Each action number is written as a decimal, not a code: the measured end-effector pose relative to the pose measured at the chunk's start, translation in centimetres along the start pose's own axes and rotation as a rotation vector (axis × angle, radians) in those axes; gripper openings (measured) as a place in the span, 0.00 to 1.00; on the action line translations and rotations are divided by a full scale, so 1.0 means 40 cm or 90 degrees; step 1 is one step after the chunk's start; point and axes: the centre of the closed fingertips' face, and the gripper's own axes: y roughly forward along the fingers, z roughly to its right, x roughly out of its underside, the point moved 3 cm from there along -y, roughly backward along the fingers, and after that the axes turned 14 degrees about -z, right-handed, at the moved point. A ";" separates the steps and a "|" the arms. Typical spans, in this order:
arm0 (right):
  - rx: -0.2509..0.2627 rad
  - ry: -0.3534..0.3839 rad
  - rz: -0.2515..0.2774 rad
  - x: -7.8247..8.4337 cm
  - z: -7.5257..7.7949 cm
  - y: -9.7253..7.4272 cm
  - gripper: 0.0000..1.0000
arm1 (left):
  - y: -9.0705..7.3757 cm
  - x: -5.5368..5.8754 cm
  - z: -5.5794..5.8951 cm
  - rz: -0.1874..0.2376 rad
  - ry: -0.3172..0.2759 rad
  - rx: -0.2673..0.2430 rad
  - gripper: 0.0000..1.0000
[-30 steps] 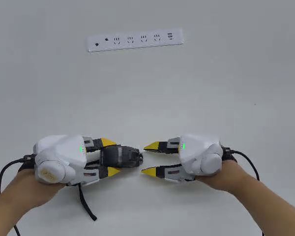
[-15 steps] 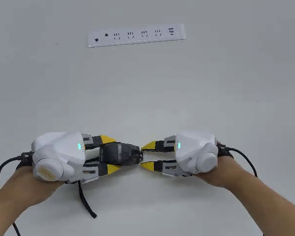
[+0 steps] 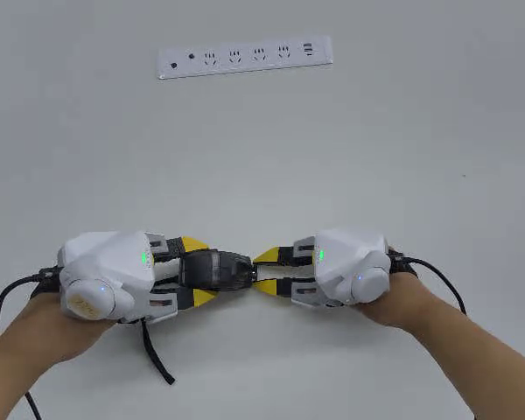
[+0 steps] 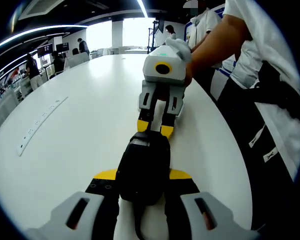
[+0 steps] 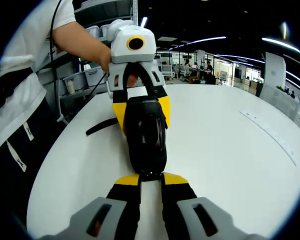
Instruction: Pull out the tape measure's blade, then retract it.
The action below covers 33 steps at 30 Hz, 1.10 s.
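a dark tape measure [image 3: 215, 269], well to the person's side of the power strip [image 3: 245, 57] and roughly in line with its middle, is clamped across its body by the left gripper [image 3: 197, 272], with the blade not yet drawn. the right gripper [image 3: 265, 271], in line with the strip's right half, has its yellow-tipped jaws narrowed around the small hook at the case's nose — whether they already pinch it cannot be told from these views. the likely trouble starts there: a shallow or off-centre bite on so small a tab could slip as the hands part, and the spring would snap the blade back. a pull out of line with the case mouth could kink the blade or twist the case in the left jaws, which hold a rounded, smooth-looking shell. a black strap [image 3: 155, 354] trails from the case on the white table [image 3: 402, 157], farther from the strip than either gripper — it could snag. letting go early on the return risks a hard whip-in.
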 end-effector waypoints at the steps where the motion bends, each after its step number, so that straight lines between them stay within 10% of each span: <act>1: -0.001 0.001 0.001 0.000 0.000 0.000 0.15 | 0.000 0.000 0.000 0.000 0.000 0.000 0.31; 33: -0.019 -0.007 0.017 0.001 0.000 0.001 0.10 | 0.012 0.006 0.000 -0.012 0.021 0.001 0.30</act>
